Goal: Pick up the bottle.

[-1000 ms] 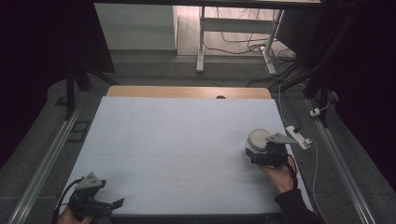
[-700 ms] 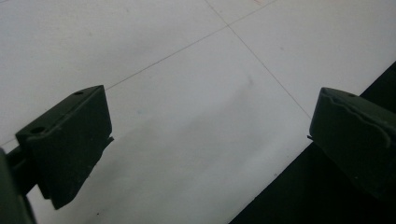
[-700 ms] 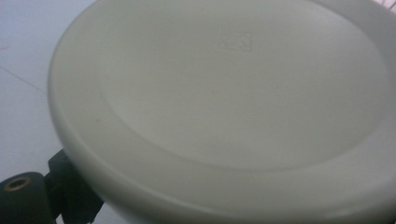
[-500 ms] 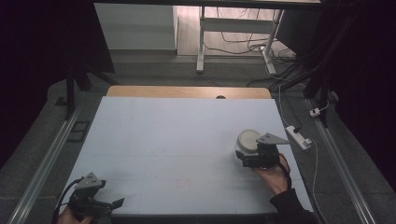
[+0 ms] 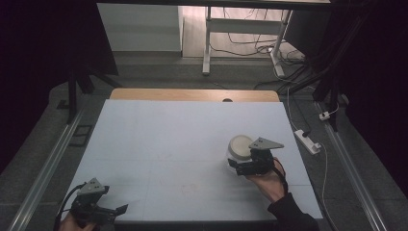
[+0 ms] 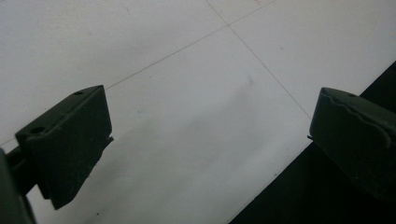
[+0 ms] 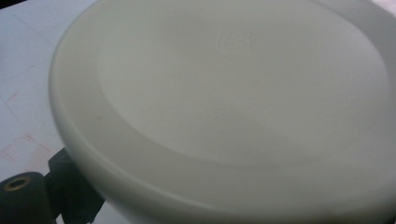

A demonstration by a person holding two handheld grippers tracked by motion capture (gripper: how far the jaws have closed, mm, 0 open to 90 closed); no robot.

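While the left tool (image 5: 103,210) rests spread at the table's (image 5: 168,134) near edge, the right tool (image 5: 240,166) pinches a white bowl (image 5: 239,146).

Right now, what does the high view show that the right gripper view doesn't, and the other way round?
The high view alone takes in the left gripper open at the table's near left corner, the person's right hand, and the floor cables beyond. The right gripper view alone gives the white lid close up: a smooth, round, raised rim. Both share the lid held at the right gripper over the pale table.
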